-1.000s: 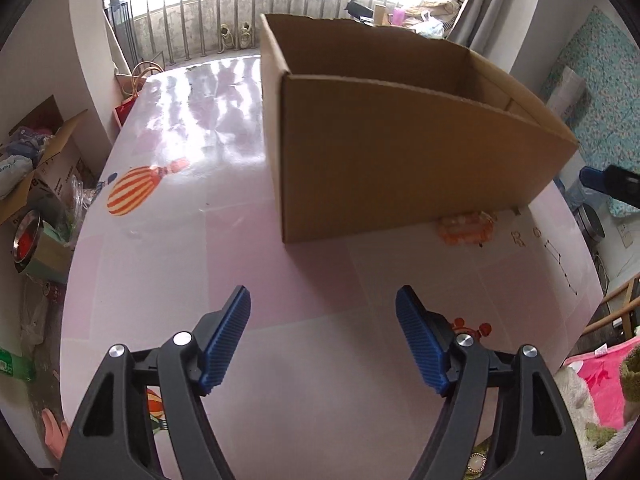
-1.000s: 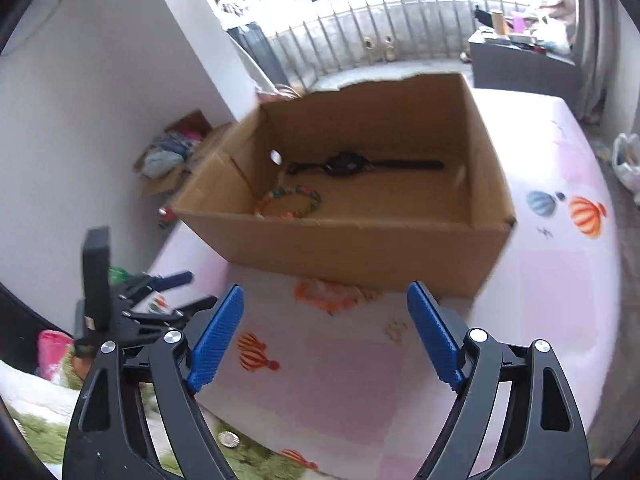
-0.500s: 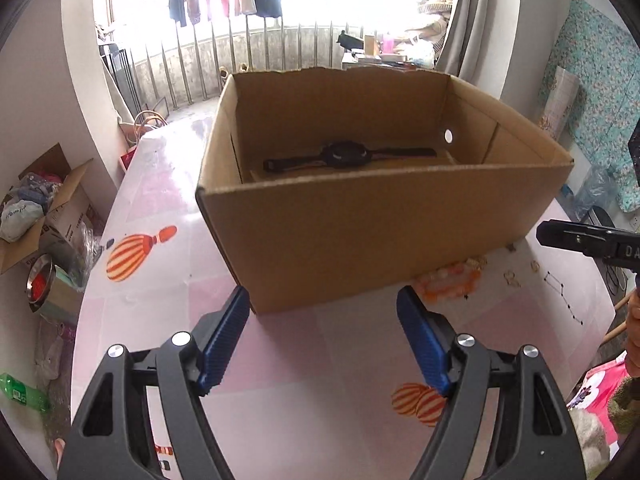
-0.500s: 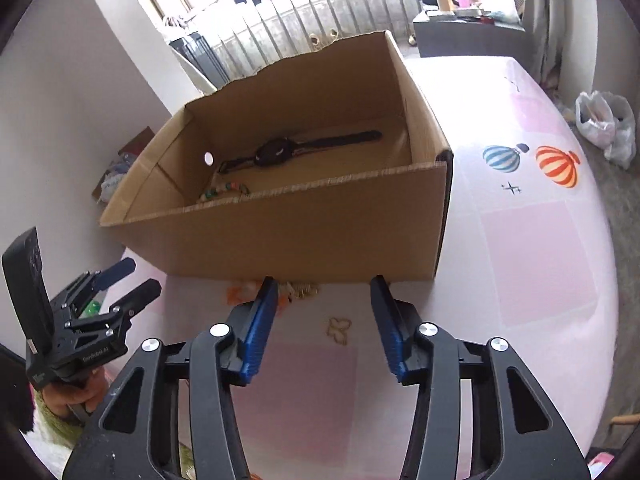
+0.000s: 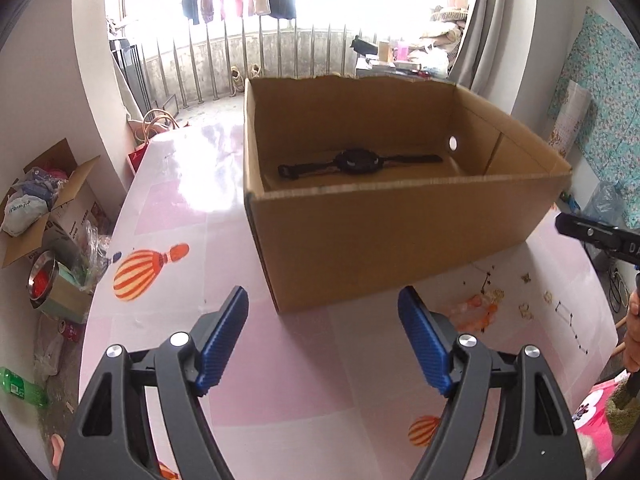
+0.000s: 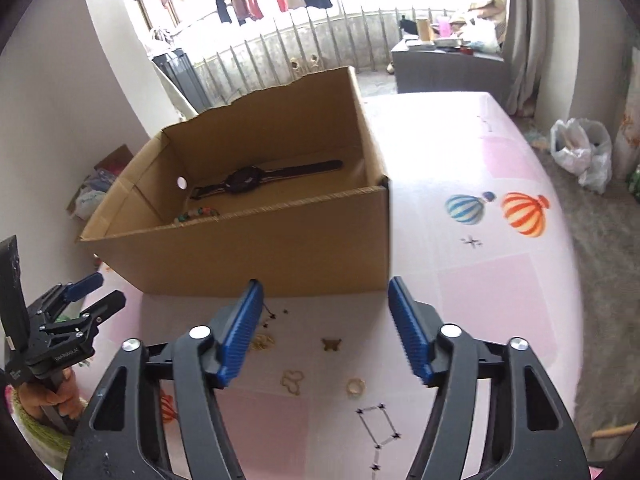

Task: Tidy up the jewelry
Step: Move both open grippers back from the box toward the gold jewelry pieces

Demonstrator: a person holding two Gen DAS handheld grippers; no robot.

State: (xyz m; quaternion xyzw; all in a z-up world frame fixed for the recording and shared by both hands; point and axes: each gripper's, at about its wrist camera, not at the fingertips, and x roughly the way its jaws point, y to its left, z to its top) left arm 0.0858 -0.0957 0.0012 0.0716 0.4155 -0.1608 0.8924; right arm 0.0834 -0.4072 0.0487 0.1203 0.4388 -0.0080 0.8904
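A brown cardboard box (image 6: 280, 248) stands open on the pink surface (image 6: 500, 300), which is printed with hot-air balloons. Inside the box a black wristwatch (image 5: 356, 161) lies flat with its strap stretched out along the far wall, and a string of coloured beads (image 6: 198, 215) lies on the box floor close to the near wall (only part of it shows over the rim).

The right tool (image 6: 324, 320) points down at the surface just in front of the box. Its blue pads are apart and opening, with nothing pressed between them. On the surface below lie several small gold pieces: a butterfly charm (image 6: 331, 344), a ring (image 6: 355, 386), a looped piece (image 6: 293, 381) and a small chain cluster (image 6: 262, 342) beside the left pad.

The left tool (image 5: 322, 336) hangs over the surface by the box's near corner; its jaws are spread and opening, with nothing between them. The other tool's tip enters at the right edge of that view.
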